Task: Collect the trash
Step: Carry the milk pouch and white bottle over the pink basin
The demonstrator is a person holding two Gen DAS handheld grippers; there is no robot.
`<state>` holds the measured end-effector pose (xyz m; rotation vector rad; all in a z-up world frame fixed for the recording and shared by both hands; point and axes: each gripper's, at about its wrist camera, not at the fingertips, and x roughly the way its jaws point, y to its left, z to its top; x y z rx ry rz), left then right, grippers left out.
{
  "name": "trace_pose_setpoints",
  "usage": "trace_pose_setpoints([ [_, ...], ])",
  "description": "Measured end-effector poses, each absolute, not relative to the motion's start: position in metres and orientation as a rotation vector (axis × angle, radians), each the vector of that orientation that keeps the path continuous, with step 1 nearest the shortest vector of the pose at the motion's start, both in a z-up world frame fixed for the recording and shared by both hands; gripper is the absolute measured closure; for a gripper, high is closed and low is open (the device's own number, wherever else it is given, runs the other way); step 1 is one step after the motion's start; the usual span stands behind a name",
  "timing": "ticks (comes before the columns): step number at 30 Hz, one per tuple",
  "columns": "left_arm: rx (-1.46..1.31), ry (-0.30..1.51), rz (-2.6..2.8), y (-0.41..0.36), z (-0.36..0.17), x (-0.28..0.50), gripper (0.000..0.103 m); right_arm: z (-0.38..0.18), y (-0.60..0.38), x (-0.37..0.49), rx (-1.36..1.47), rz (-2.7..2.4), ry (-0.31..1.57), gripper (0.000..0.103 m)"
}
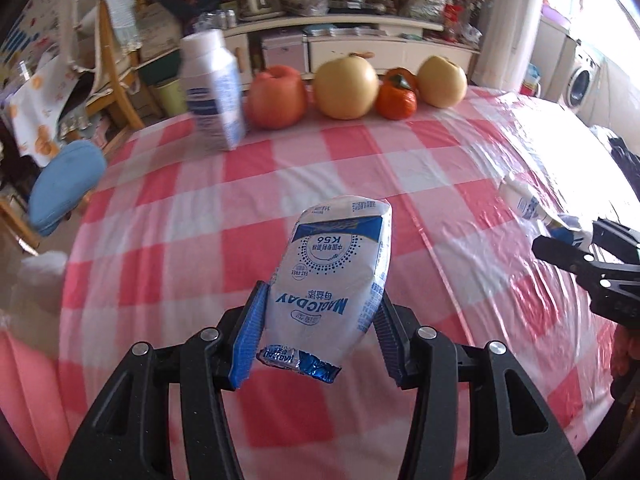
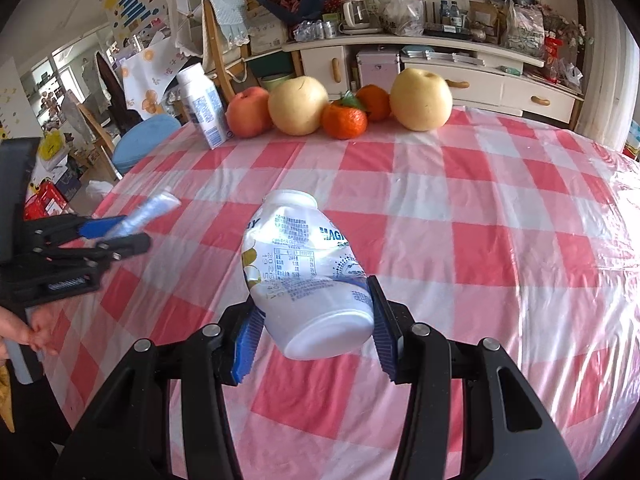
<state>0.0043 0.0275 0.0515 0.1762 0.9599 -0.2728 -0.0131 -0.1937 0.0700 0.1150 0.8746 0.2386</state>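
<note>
My left gripper (image 1: pixel 318 316) is shut on a flattened white and blue milk pouch (image 1: pixel 332 272) and holds it above the pink checked tablecloth (image 1: pixel 200 208). My right gripper (image 2: pixel 316 316) is shut on a crushed white yogurt bottle (image 2: pixel 304 280), also held over the table. Each gripper shows in the other's view, the right one (image 1: pixel 576 236) at the right edge with its bottle (image 1: pixel 528 202), the left one (image 2: pixel 116 234) at the left edge with its pouch (image 2: pixel 154 208). A white and blue milk carton (image 1: pixel 214 92) stands at the far left of the table, also seen in the right wrist view (image 2: pixel 204 106).
A row of fruit sits at the table's far edge: an apple (image 1: pixel 276 98), two yellow pears (image 1: pixel 346 88) (image 1: pixel 442 82) and an orange fruit (image 1: pixel 396 98). A blue stool (image 1: pixel 64 184) and a wooden chair (image 1: pixel 116 64) stand left of the table. A cluttered cabinet (image 2: pixel 420 60) is behind.
</note>
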Motion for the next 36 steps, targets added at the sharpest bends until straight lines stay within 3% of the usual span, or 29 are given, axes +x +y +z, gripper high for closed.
trace_pose_setpoints([
  [36,-0.025,0.723,0.029,0.221,0.123,-0.095,0.051,0.097,-0.04,-0.068,0.029,0.419,0.851,0.053],
])
